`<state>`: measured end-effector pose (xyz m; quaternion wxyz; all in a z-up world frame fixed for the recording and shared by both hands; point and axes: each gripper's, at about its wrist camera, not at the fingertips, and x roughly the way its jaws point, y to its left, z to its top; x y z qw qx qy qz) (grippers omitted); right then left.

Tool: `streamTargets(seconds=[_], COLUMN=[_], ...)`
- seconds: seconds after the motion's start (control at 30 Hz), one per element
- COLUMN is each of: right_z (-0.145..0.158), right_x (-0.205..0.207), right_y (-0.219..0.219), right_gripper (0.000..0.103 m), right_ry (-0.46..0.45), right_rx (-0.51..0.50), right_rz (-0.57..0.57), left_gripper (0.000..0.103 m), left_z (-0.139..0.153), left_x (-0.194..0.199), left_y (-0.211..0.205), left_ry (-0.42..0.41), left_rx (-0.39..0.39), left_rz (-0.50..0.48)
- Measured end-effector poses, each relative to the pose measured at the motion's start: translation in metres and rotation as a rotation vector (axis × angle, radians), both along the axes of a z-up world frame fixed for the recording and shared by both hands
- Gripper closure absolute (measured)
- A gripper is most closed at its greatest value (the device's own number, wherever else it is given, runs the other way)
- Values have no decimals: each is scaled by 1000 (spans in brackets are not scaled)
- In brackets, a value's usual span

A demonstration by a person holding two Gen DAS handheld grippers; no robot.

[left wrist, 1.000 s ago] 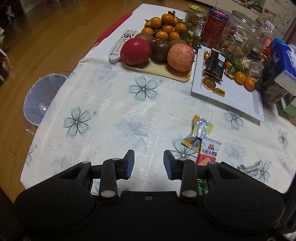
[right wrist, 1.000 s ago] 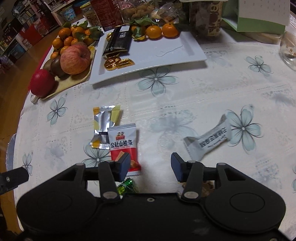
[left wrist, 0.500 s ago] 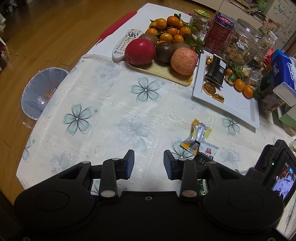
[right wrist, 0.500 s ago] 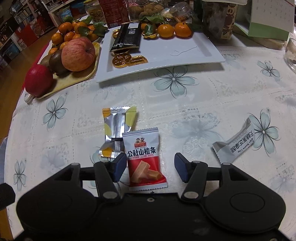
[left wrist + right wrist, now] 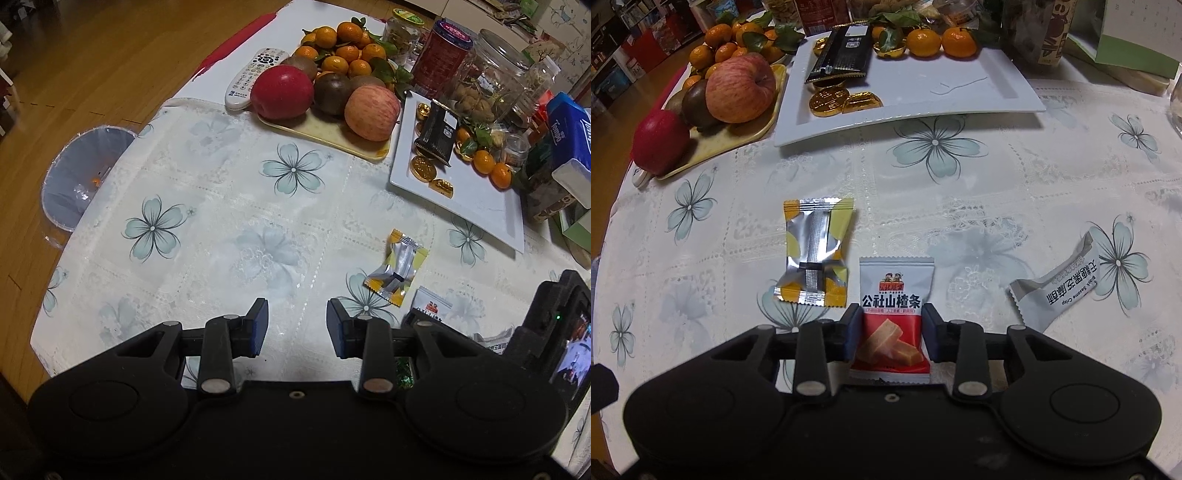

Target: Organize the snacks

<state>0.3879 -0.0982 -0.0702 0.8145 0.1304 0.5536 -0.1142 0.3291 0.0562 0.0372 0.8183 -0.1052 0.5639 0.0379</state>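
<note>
A red-and-white hawthorn snack packet [image 5: 891, 317] lies on the flowered tablecloth between the fingers of my right gripper [image 5: 891, 326], whose pads touch its two side edges. A silver-and-yellow packet [image 5: 814, 253] lies just left of it, also in the left wrist view [image 5: 397, 266]. A grey sesame crisp packet [image 5: 1058, 286] lies to the right. The white rectangular plate [image 5: 960, 88] behind holds a black packet [image 5: 842, 55], gold coins [image 5: 829, 100] and small oranges. My left gripper [image 5: 297, 326] is open and empty above bare cloth.
A yellow fruit tray [image 5: 325, 131] with apples, kiwis and oranges stands at the back left, a remote control [image 5: 255, 75] beside it. Jars [image 5: 487, 77], a red tin and a tissue pack [image 5: 570, 136] line the back. A bin [image 5: 81, 177] stands on the floor left.
My right gripper has moved forward over the hawthorn packet and narrowed until its pads meet the packet's sides. The left gripper has drawn back slightly and stays open.
</note>
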Motion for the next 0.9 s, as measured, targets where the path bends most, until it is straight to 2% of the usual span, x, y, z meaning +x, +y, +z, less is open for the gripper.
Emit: streamTargets(seconds=[0.2,0.4,0.7,0.9], right_z=[23,47,39,41], right_x=[-16,-45,-101,-128], right_y=[-28,-70,-120,-132], right_gripper=[67,67,67,67], right_ry=[-33,-53,41,62], right_rx=[37,51,28,91], right_rz=[-20,-52,-96,-108], left_gripper=[58,58,58,58], left_z=[-3,-13,-40,-62], left_x=[-2,-4,-11,-15], left_y=[-6,-27,-78,-103], left_ry=[13,38,110,161], left_rx=[-14,-11,-35,-21], left_rz=[-23,-90,-223,-277])
